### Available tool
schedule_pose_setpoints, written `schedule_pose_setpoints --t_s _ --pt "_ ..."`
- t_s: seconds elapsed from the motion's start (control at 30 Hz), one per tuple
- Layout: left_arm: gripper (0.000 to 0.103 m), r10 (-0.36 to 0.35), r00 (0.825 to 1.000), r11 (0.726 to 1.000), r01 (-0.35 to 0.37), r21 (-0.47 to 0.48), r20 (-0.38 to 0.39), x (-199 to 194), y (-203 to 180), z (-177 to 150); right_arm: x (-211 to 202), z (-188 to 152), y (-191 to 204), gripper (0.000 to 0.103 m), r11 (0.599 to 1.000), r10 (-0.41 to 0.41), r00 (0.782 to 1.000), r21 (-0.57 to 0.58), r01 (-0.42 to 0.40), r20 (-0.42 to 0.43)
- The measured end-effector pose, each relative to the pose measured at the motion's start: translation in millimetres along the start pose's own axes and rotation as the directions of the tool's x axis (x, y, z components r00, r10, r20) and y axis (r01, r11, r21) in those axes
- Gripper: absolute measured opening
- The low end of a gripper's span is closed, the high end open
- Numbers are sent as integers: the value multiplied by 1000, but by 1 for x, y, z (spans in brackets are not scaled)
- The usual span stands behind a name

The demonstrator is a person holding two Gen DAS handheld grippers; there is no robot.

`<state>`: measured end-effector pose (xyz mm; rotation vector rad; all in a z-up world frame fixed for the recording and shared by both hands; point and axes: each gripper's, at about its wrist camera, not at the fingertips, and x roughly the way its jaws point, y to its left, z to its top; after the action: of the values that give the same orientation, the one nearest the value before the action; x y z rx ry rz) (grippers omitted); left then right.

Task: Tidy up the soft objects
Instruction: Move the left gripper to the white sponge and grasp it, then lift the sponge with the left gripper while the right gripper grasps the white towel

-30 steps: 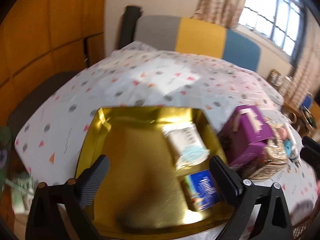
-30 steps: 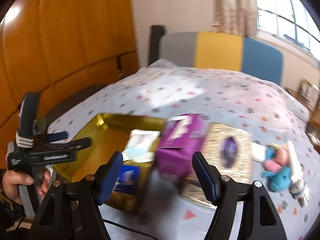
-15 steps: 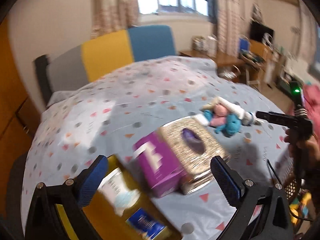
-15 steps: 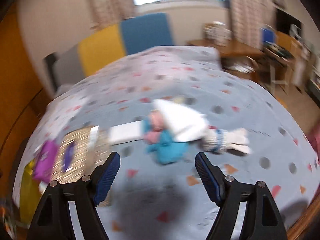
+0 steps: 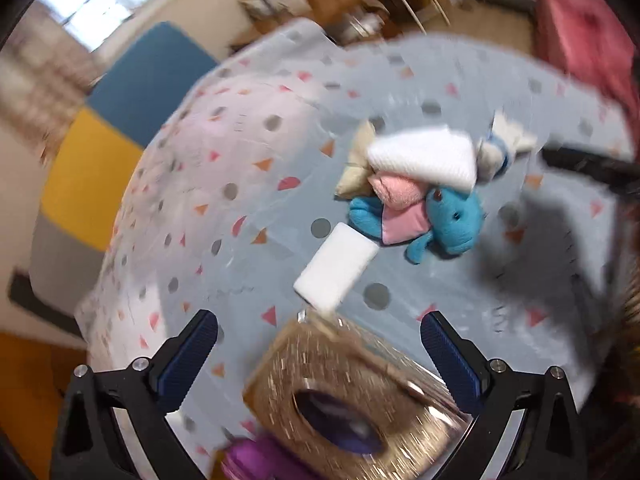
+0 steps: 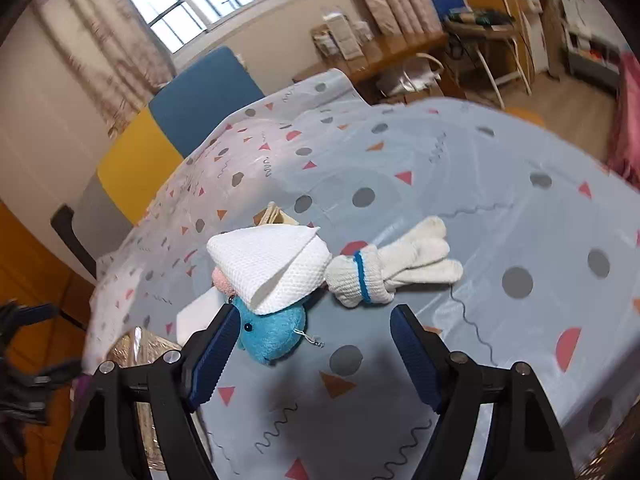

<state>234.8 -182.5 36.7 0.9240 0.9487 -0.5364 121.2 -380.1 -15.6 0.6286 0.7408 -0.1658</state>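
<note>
A pile of soft things lies on the dotted tablecloth point(image 6: 480, 184): a blue plush toy point(image 6: 272, 332), a folded white cloth point(image 6: 272, 268) on top of it, and a white glove with a blue band point(image 6: 392, 268) to the right. My right gripper point(image 6: 314, 344) hovers open just in front of them, its left finger beside the plush, nothing gripped. In the left wrist view the plush point(image 5: 452, 216), pink fabric point(image 5: 396, 192), the cloth point(image 5: 424, 156) and a white pad point(image 5: 336, 266) lie ahead. My left gripper point(image 5: 320, 344) stands open over a glittery gold tissue box point(image 5: 352, 396).
A purple box point(image 5: 256, 460) shows at the bottom edge beside the tissue box. A chair back in blue, yellow and grey point(image 6: 160, 128) stands behind the table. A wooden desk and chairs point(image 6: 460, 40) fill the room beyond. A wicker rim point(image 6: 616, 440) sits at the lower right.
Both views swung away from the gold tray and purple box to the soft pile. The right gripper came down close to the plush and glove. The left gripper rolled and now sits over the tissue box.
</note>
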Motion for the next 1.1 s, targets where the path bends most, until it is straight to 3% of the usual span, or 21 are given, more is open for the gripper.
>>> schedule_pose_setpoints --t_s 0.13,0.37,0.57,0.8,0.9,0.93,1.03,1.1 --pt "101 32 993 992 -18 125 -110 48 -12 24 2 0 -9 79 998 29 999 60 -28 -22" --pt "101 3 966 981 49 190 -260 113 -17 44 6 -1 -9 79 994 84 995 67 -80 -46" --pt "101 -31 950 977 95 193 -311 142 -15 48 5 0 -16 79 989 101 994 111 -95 -46" --pt "100 -29 935 982 93 165 -354 174 -11 47 5 0 -20 79 984 114 992 140 -106 -48" --pt "80 -49 931 983 109 149 -361 180 -8 47 6 0 -18 79 986 114 992 128 -106 -56" --pt "65 -65 925 983 123 134 -375 184 -6 46 6 0 -17 79 986 114 992 125 -106 -58" --pt "54 -102 927 983 149 106 -362 183 -4 46 6 -1 -16 79 988 108 993 115 -101 -54" --pt "53 -101 933 980 153 125 -346 180 -6 45 6 -1 -16 79 988 108 993 116 -101 -54"
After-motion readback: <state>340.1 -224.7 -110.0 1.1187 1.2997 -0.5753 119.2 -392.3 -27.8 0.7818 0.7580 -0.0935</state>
